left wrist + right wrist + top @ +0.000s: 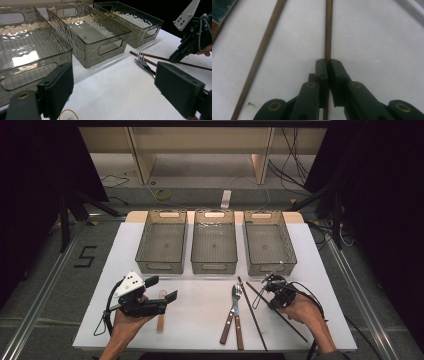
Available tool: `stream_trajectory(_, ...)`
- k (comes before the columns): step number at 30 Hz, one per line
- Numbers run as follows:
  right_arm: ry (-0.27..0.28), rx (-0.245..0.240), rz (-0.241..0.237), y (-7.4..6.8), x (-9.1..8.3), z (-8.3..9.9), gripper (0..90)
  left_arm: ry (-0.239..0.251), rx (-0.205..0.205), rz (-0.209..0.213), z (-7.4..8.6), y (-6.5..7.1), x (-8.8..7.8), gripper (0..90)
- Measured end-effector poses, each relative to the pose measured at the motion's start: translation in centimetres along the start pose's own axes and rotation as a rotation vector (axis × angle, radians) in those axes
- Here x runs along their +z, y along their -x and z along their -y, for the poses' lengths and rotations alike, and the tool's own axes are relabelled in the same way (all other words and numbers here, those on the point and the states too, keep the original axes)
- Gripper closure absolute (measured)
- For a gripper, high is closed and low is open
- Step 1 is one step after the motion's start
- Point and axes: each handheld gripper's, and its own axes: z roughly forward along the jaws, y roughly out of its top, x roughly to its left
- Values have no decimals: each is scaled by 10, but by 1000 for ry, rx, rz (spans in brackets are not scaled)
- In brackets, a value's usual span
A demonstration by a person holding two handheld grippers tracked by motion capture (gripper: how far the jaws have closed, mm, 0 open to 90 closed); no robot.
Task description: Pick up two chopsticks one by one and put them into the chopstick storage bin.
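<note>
Right tool (328, 65) clamped on one chopstick (328, 32) lying on white table (374, 37), left tool (113, 87) wide open, empty.

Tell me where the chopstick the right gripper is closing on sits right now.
In the high view, the chopstick lies on the table's right side, just right of the other chopstick, pinched by the right gripper before the rightmost bin.

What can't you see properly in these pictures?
- Spoon: in the high view the left claw covers its bowl; in the left claw view the bottom edge cuts it off.
- Held chopstick: in the right claw view the right claw hides the gripped part, and the top edge cuts it.
- Fork and knife: too small in the high view to tell their heads apart.
</note>
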Motion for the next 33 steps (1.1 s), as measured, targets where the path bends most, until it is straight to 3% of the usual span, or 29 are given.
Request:
stream_trajectory(5, 11, 4, -8, 3, -2, 2, 857, -7, 3, 2, 0, 0, 0, 151)
stream_trajectory(11, 90, -33, -1, 2, -20, 4, 858, -10, 6, 3, 0, 0, 1, 151)
stream_trajectory(15, 126, -102, -8, -9, -30, 1, 858, -23, 10, 9, 0, 0, 3, 151)
stream_trajectory(22, 144, -234, -21, -34, -36, -6, 858, -72, 18, 48, 0, 1, 9, 151)
stream_trajectory(28, 148, -314, -21, -51, -39, -12, 858, -101, 37, 77, -1, 5, 15, 153)
stream_trajectory(31, 151, -344, -24, -56, -40, -13, 858, -148, 41, 116, -1, 7, 21, 153)
stream_trajectory(33, 158, -397, -38, -64, -41, -14, 858, -177, 68, 117, -2, 10, 25, 153)
